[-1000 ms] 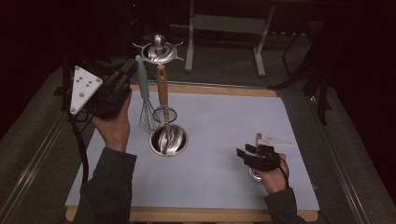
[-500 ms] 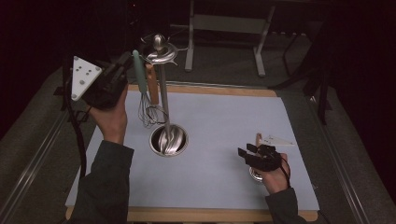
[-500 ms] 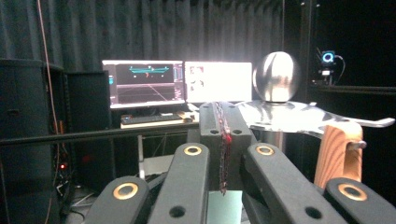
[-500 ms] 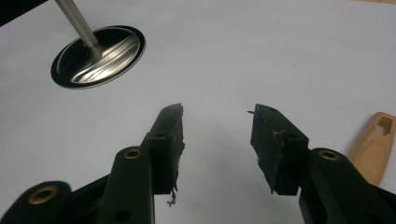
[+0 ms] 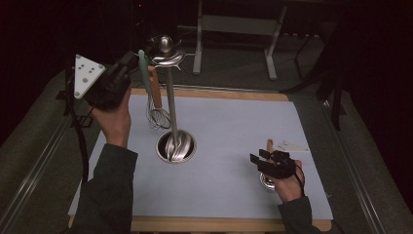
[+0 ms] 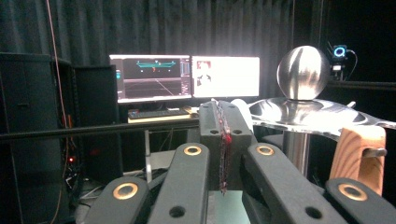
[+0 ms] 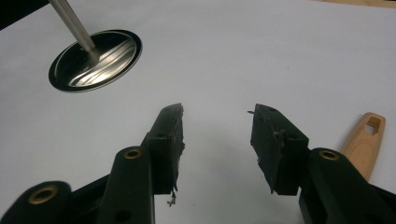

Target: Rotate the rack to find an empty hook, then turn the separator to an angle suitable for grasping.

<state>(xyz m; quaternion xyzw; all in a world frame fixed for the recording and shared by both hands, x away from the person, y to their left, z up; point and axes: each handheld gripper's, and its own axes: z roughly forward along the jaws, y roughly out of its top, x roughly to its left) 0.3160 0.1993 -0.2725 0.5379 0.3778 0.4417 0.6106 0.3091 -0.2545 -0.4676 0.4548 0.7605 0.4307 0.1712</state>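
High view: left gripper [image 5: 127, 73] raised beside the rack [image 5: 167, 53] top, holding a green-handled tool [image 5: 142, 66] near the rack's rim; whisk [image 5: 158, 114] hangs below.
Step, judged: hanging the tool; next calls for seating it on a hook.
Left gripper view: jaws pressed together [image 6: 223, 140]; whatever they grip is hidden; rack disc [image 6: 313, 116] just right.
Right gripper view: right gripper [image 7: 215, 140] jaws wide, empty, over mat [image 7: 261, 51]; wooden handle [image 7: 364, 142] beside right jaw.

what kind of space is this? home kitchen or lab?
Likely a lab recording setup, not a kitchen: two lit monitors on a desk, black curtains around, and a mat-covered table with a utensil stand staged on it.
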